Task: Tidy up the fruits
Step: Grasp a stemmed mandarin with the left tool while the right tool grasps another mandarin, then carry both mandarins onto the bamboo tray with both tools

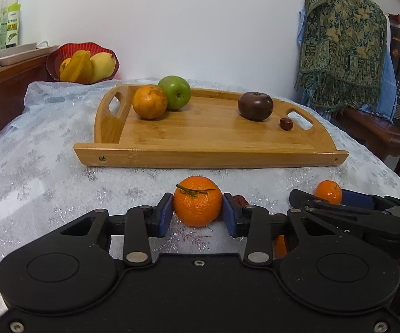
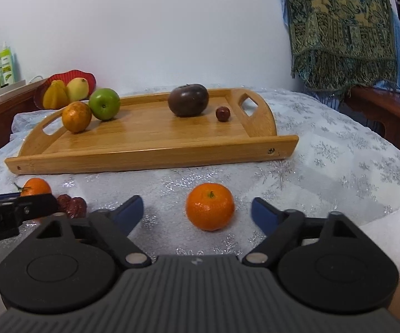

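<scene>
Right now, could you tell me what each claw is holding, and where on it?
The left claw clamps a stemmed tangerine by its two sides. The right claw holds nothing; the other tangerine sits untouched between its open pads.

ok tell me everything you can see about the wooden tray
The wooden tray looks like light bamboo: rectangular, with low side rails and raised curved ends with cut-out handles, and a screw at a front corner. It lies flat on the silvery tablecloth. On it sit an orange touching a green apple, a dark round fruit and a small red one.
</scene>
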`<state>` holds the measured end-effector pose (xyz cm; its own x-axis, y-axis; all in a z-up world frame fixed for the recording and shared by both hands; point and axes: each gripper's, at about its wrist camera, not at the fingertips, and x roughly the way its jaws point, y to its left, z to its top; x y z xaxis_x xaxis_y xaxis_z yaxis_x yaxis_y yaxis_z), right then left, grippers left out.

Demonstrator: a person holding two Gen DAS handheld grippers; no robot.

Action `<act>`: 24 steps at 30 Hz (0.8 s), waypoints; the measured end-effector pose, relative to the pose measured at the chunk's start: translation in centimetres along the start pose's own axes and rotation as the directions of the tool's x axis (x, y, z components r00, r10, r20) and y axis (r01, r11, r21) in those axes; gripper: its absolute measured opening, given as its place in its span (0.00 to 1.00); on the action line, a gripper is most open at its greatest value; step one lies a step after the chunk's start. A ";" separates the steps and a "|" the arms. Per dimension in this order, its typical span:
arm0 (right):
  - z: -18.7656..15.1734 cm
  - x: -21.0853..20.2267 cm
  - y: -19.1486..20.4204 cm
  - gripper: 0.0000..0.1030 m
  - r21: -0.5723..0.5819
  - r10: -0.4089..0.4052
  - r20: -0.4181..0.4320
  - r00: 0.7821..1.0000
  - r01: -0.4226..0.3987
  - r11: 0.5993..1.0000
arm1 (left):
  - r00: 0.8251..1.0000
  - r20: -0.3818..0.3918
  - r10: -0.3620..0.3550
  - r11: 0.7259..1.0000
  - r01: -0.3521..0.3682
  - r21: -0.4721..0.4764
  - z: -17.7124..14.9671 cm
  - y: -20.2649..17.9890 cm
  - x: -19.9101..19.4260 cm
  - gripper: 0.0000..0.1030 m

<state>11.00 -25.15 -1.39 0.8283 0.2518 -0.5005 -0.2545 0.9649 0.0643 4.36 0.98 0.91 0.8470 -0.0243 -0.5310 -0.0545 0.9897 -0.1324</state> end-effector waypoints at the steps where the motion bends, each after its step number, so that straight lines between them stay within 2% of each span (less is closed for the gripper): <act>1: 0.0 -0.1 0.0 0.76 0.001 0.000 0.002 1.000 0.000 1.000 | 1.000 0.002 0.001 1.000 -0.001 0.002 0.0 0.0 0.0 0.35; 3: 0.0 -0.3 -0.1 0.58 0.010 0.004 0.012 1.000 -0.004 1.000 | 1.000 0.002 0.001 1.000 -0.001 0.001 0.1 -0.1 0.0 0.35; 7: 0.1 -0.7 -0.2 0.40 0.019 -0.014 0.037 0.999 0.013 1.000 | 1.000 0.002 0.014 1.000 -0.014 0.003 0.4 -0.2 0.0 0.35; 11: 0.3 -0.9 -0.3 0.38 0.028 -0.006 0.042 0.999 0.005 1.000 | 1.000 0.006 0.024 1.000 -0.024 0.002 0.9 -0.2 0.2 0.34; 15: 1.0 -1.4 0.0 0.38 0.002 0.008 0.085 0.996 -0.009 1.000 | 0.999 0.016 0.034 0.999 -0.034 0.000 1.9 -0.1 0.7 0.34; 24: 5.7 -0.6 -0.4 0.38 -0.017 0.074 0.147 0.986 -0.072 0.997 | 0.997 0.066 0.039 0.999 -0.040 0.018 6.8 0.1 2.5 0.34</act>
<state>13.46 -25.22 3.83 0.8716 0.3305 -0.3619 -0.3219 0.9429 0.0859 10.08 1.96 5.25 0.8776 0.0235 -0.4789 -0.0791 0.9922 -0.0962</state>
